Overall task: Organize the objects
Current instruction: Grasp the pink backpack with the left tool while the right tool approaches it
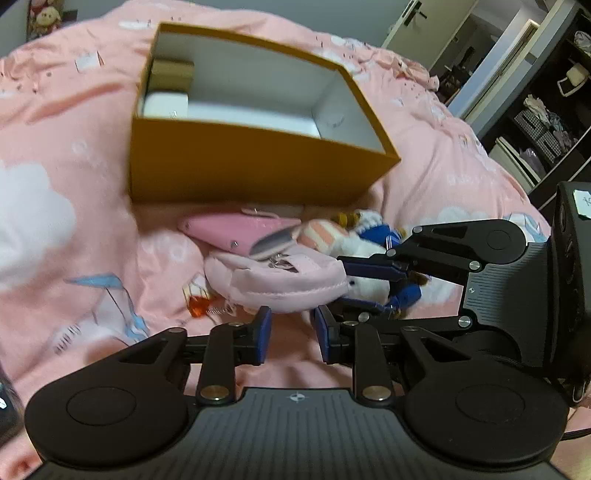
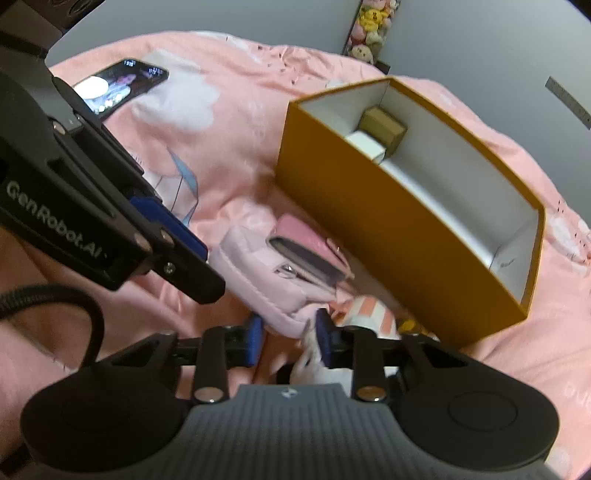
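An open orange box (image 1: 255,162) (image 2: 391,236) stands on the pink bedspread, with a brown box (image 1: 173,74) (image 2: 382,127) and a white box (image 1: 164,104) (image 2: 365,144) inside. In front of it lie a pink case (image 1: 236,230), a pale pink pouch (image 1: 280,280) (image 2: 266,280) and a plush toy in white, blue and striped pink (image 1: 369,236) (image 2: 369,314). My left gripper (image 1: 291,328) is open just short of the pouch's near edge. My right gripper (image 2: 290,332) is open around the pouch's corner and the plush; in the left view its fingers (image 1: 373,269) straddle the plush.
A smartphone (image 2: 122,83) with a lit screen lies on the bedspread far left. A small orange clip with a spring (image 1: 199,304) lies left of the pouch. Dark shelves with clutter (image 1: 546,122) stand beyond the bed on the right. Plush dolls (image 2: 373,26) hang on the far wall.
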A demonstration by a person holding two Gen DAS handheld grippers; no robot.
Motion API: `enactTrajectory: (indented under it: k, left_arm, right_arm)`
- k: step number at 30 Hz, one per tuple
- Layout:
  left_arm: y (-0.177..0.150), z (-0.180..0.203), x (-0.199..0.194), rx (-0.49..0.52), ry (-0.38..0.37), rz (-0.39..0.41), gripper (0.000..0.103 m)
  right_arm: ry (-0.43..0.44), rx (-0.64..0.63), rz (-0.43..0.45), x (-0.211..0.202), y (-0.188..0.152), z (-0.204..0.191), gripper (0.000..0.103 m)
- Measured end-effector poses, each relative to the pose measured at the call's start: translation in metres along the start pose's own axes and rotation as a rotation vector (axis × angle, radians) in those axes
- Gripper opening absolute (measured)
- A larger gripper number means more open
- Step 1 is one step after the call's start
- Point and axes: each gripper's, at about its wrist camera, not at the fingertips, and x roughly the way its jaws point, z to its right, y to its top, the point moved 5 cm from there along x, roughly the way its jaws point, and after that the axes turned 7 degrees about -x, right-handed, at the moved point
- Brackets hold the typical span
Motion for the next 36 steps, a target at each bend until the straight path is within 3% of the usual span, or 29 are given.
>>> enactTrajectory:
  k: [6,12,15,17,25,29,31,32,36]
  left_arm:
    - [0.008,-0.004,-0.005,0.039,0.055,0.031,0.036]
    - [0.016,-0.009,0.009,0.101,0.124,0.031,0.041]
    - [0.020,-0.009,0.019,0.129,0.131,0.027,0.042]
    - [0.023,-0.007,0.025,0.151,0.134,0.038,0.049]
    - [0.036,-0.004,0.047,0.224,0.174,0.068,0.053]
    - [0.039,0.000,0.057,0.251,0.179,0.069,0.048]
    - [0.038,-0.001,0.060,0.246,0.177,0.069,0.042]
    - [0.038,-0.001,0.060,0.245,0.181,0.069,0.033]
    - [0.036,-0.004,0.053,0.218,0.196,0.070,0.028]
  right_arm:
    - [-0.036,0.019,0.037,0.001,0.012,0.014,0.018]
    - [-0.053,0.076,0.050,0.005,0.018,0.032,0.017]
    - [-0.043,0.125,0.055,0.008,0.020,0.042,0.017]
    - [-0.037,0.158,0.057,0.011,0.021,0.048,0.017]
    - [-0.025,0.183,0.071,0.020,0.024,0.057,0.017]
    - [-0.025,0.189,0.071,0.022,0.024,0.062,0.018]
    - [-0.004,0.203,0.069,0.023,0.023,0.064,0.018]
    - [0.005,0.206,0.069,0.023,0.022,0.065,0.018]
    - [0.041,0.211,0.057,0.022,0.022,0.065,0.019]
